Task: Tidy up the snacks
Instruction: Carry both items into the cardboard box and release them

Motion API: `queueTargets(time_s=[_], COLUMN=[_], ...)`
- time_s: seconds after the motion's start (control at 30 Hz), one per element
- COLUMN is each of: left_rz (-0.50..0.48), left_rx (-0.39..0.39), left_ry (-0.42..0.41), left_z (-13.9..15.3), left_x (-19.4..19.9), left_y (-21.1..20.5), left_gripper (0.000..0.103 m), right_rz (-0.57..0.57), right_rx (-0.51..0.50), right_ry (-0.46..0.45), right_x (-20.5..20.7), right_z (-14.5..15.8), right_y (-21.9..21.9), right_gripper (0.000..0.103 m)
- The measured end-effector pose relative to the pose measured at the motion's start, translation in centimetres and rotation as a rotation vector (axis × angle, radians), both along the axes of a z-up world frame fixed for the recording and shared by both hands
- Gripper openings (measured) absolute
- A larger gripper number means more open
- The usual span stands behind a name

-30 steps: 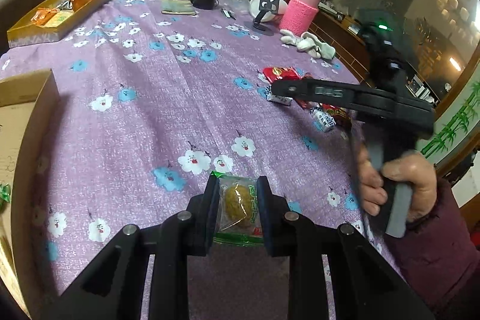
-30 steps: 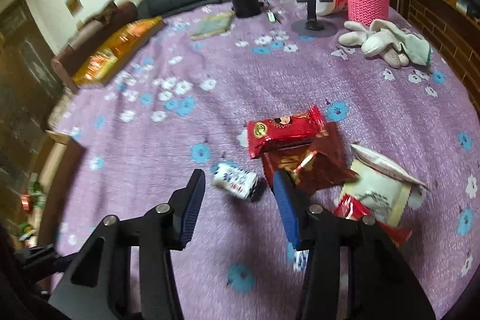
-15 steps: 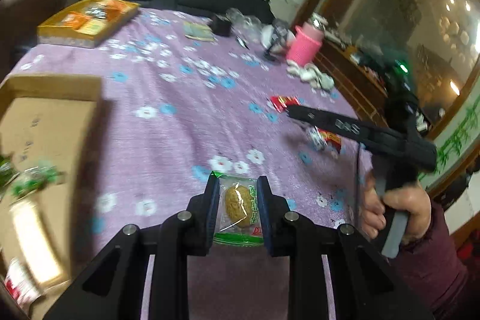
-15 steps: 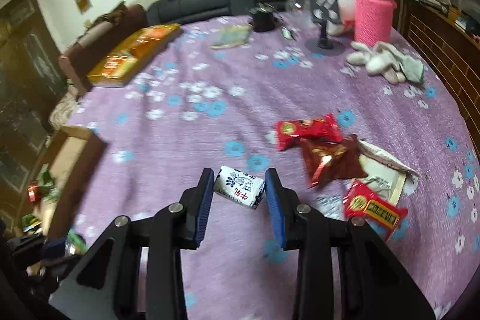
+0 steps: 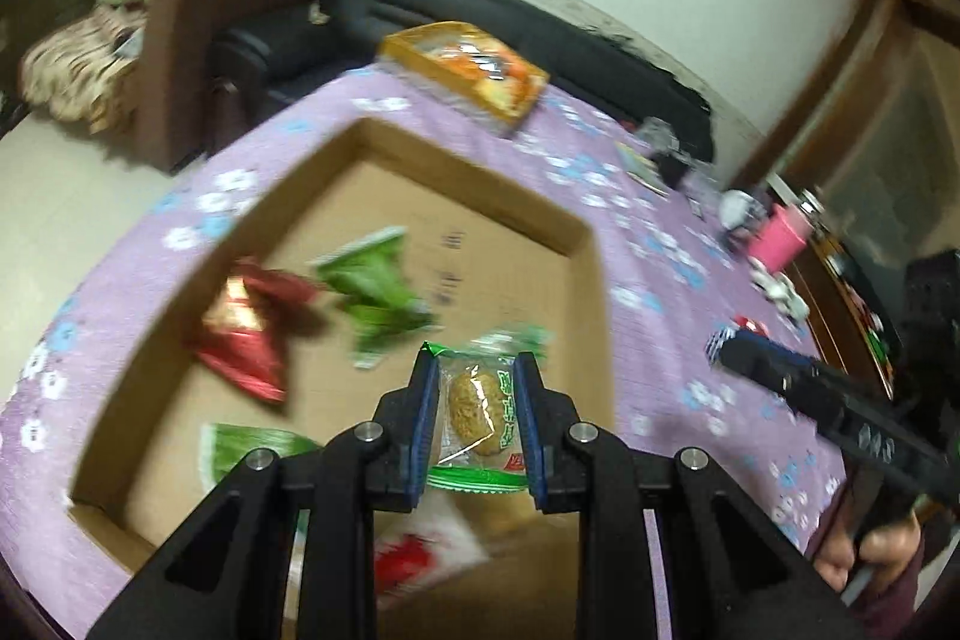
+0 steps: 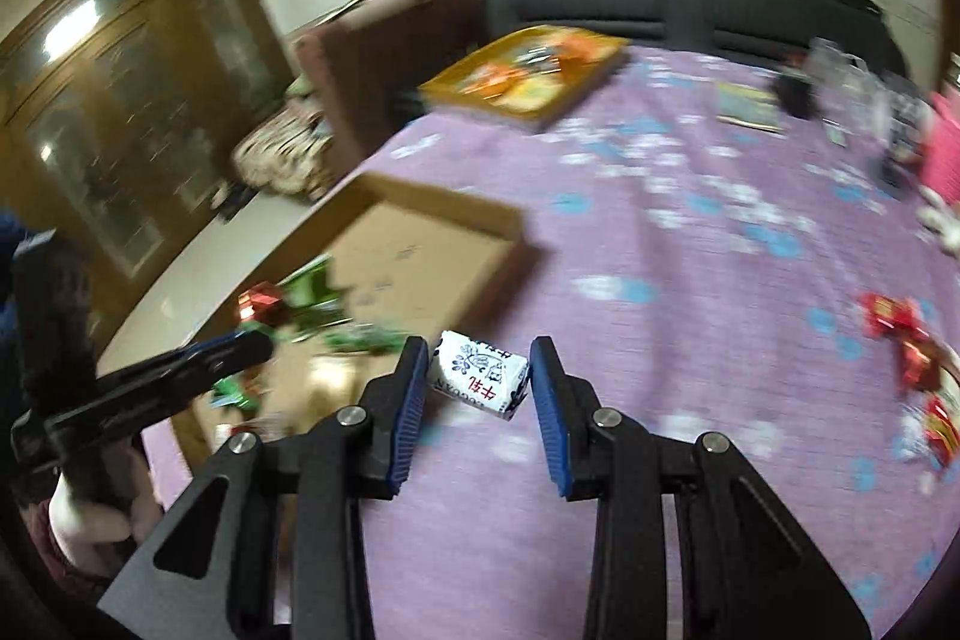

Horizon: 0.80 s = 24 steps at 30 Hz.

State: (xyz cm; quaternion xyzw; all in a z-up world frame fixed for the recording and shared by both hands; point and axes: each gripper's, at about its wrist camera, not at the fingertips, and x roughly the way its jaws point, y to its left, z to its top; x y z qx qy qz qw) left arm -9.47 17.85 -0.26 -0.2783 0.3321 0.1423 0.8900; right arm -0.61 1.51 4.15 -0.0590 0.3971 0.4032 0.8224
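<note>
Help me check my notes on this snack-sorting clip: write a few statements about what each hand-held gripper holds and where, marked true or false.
1. The left hand-held gripper grips a clear-wrapped cookie packet. True.
2. That packet is above the cardboard box. True.
3. The right hand-held gripper is empty. False: it holds a white milk candy.
4. The cardboard box is empty. False: red and green snack packets lie inside.

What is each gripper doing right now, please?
Left tongs: closed on the cookie packet, above the cardboard box.
Right tongs: closed on the white candy.
</note>
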Motion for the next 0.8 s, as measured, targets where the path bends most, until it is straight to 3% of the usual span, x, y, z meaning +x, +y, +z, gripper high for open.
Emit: queueTargets(time_s=[0.2, 0.4, 0.53, 0.6, 0.8], left_rz=[0.045, 0.057, 0.063, 0.066, 0.049], left_rx=[-0.032, -0.076, -0.091, -0.086, -0.072], left_ry=[0.047, 0.036, 0.002, -0.013, -0.059], left_z=[-1.6, -2.3, -1.7, -1.1, 0.6], left_x=[0.4, -0.8, -1.7, -2.0, -2.7], left_y=[2.3, 3.1, 3.1, 2.8, 1.4], left_gripper=[0.024, 0.029, 0.036, 0.042, 0.050], right_rz=[0.106, 0.135, 0.122, 0.110, 0.049], right_rx=[-0.095, -0.166, -0.176, -0.155, -0.087], right_ry=[-0.036, -0.043, -0.039, -0.044, -0.057], right_x=[-2.0, -2.7, -2.6, -2.7, -2.9], right_z=[-2.4, -4.6, -4.9, -4.4, -2.4], right_y=[6.9, 9.4, 9.6, 9.0, 5.3], right_gripper=[0.037, 0.038, 0.041, 0.049, 0.051])
